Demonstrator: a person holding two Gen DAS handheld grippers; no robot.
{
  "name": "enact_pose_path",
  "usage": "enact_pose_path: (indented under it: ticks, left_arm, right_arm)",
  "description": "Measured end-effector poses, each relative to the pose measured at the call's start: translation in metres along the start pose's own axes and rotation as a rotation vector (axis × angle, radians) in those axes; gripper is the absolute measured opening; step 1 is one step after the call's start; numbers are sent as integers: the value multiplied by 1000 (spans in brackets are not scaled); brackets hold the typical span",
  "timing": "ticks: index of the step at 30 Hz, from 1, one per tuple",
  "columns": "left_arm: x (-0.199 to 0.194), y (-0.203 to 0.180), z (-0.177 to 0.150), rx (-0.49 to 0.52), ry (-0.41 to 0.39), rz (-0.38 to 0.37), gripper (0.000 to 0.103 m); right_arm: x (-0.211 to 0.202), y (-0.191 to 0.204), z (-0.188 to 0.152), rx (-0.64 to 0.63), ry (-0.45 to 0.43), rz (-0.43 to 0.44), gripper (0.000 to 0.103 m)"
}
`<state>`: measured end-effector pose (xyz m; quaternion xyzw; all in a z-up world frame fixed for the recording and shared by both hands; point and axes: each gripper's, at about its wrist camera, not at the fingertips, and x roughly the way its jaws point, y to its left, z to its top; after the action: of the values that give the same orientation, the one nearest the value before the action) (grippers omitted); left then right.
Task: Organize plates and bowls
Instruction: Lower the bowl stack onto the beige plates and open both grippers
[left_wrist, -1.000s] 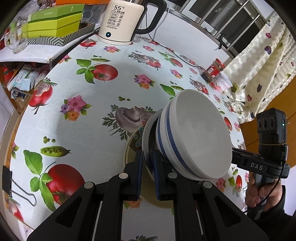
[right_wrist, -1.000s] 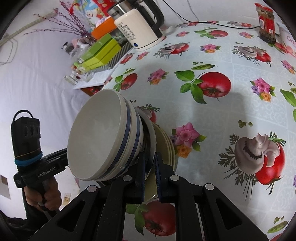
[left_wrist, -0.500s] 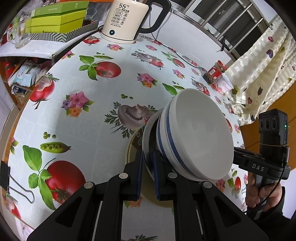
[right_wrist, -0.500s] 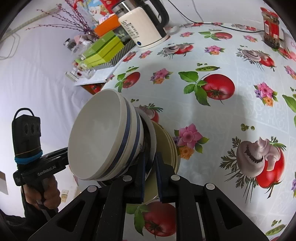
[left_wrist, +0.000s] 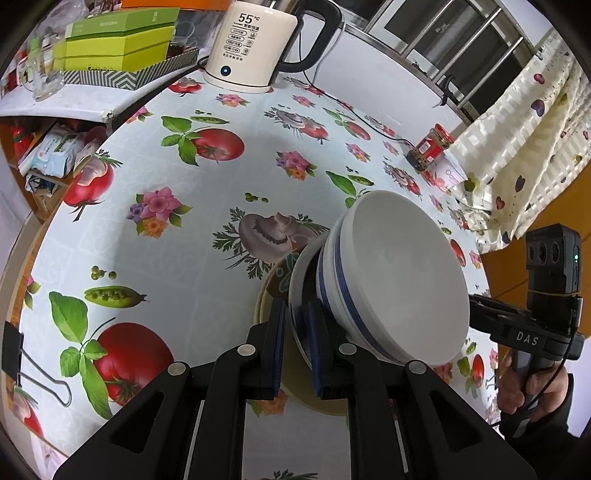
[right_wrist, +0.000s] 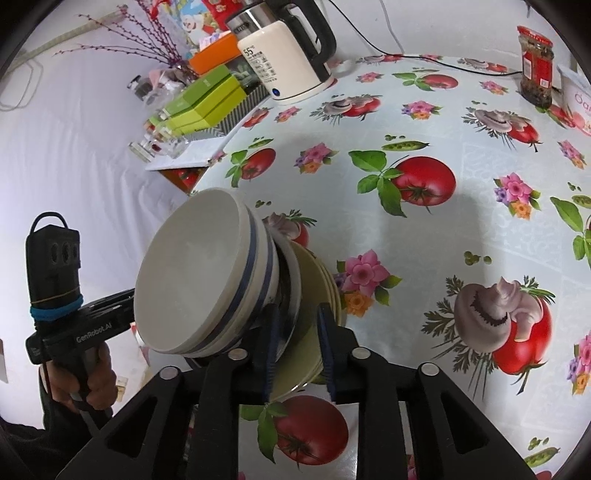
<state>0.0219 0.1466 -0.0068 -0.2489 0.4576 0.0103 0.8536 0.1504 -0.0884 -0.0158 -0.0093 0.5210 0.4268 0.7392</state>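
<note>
A round table (left_wrist: 192, 236) wears a glossy cloth printed with tomatoes, mushrooms, peas and flowers. At its far edge stands a cream kettle (left_wrist: 251, 40), beside green boxes (left_wrist: 118, 40); a red-lidded jar (left_wrist: 430, 147) sits near a spotted curtain (left_wrist: 524, 140). Near the front, blue-banded bowls (left_wrist: 391, 280) are stacked on plates (right_wrist: 317, 295). The left gripper (left_wrist: 295, 347) pinches the white plate's rim. The right gripper (right_wrist: 297, 347) has its jaws opening, the plates' edge between them with a gap on the right side.
</note>
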Motion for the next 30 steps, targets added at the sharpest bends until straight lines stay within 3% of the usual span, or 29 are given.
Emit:
enact_pose_path:
  ticks: [7,18,30]
  left_arm:
    - [-6,-3,-2,18,-24,22,13]
    - [-13,-10,-9,38,-42,61,17]
    - [-30,-27,-22,86,-81,99,18]
  right_arm:
    - [-7,3,-5,-12,-11,-13,33]
    - [-25,14,-15,-65,-47,-27,54]
    - [-38,28,-22,-132,-81,-51,64]
